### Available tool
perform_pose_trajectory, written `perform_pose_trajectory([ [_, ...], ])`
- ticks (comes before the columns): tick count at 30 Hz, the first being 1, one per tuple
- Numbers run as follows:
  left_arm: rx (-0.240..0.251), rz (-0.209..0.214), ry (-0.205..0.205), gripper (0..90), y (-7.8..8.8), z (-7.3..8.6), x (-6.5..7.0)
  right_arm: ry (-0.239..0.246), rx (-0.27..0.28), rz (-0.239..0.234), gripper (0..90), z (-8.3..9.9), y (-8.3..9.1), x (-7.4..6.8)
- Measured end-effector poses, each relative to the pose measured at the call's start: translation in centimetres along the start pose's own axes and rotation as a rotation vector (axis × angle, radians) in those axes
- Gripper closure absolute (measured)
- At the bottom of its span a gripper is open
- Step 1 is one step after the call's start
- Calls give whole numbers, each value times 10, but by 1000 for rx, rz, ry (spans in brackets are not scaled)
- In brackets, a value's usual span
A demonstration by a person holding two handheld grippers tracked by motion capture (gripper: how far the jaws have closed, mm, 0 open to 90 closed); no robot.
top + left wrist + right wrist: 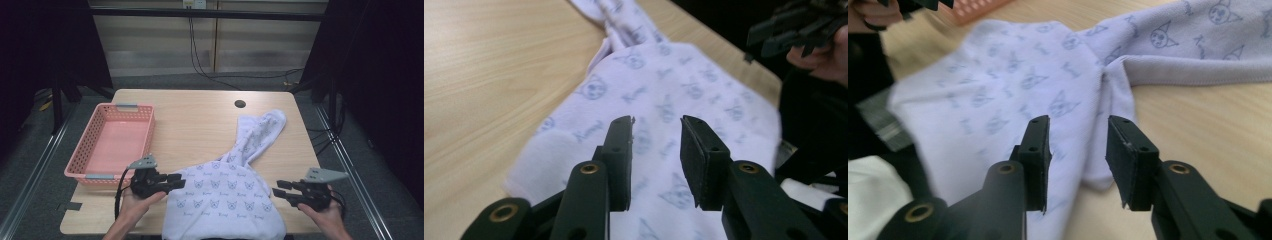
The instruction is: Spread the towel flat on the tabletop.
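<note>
A pale lilac knitted garment printed with small blue cat faces [226,192] lies spread on the light wood-grain counter [200,115], its broad body at the counter's near edge and hanging slightly over it. One narrower part, a sleeve or a leg, runs away from the body toward the far right of the counter and ends in a rounded fold just near the dark round cable hole [240,104]. The fabric looks soft and thick, with a ribbed hem along the long part in the right gripper view and gathered creases where that part joins the body. The cat-face print repeats in rows across the whole cloth.

The left gripper [176,181], held in the person's left hand [134,197], sits at the left edge of the garment, between it and the pink plastic mesh basket [85,165] on the counter's left side. Its jaws stand partly open above the cloth with nothing between the pads [621,150]. The right gripper [279,189], in the person's right hand [325,212], sits just off the garment's right edge; its jaws too stand partly apart over the cloth's edge, gripping nothing.
</note>
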State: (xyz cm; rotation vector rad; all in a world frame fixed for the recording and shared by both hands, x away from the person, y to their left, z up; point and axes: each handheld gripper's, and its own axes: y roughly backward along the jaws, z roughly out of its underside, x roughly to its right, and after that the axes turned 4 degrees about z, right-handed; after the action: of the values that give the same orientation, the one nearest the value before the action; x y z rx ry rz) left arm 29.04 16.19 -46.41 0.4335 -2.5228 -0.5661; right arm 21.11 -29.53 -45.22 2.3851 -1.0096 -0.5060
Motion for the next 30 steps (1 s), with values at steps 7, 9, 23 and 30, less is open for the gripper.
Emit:
perform_pose_trajectory([
  [7, -128, -75, -4, 579, -40, 1, -29, 7, -70, 24, 586, -17, -58, 26],
  [9, -170, -73, -12, 578, -46, 5, -29, 9, -94, 16, 561, -19, -72, 28],
  [23, -200, 68, -83, 895, -26, 19, 16, -22, -125, -19, 863, -22, -79, 14],
  [30, -196, 191, -101, 892, -6, 39, 50, -97, -60, 13, 867, 0, -25, 14],
])
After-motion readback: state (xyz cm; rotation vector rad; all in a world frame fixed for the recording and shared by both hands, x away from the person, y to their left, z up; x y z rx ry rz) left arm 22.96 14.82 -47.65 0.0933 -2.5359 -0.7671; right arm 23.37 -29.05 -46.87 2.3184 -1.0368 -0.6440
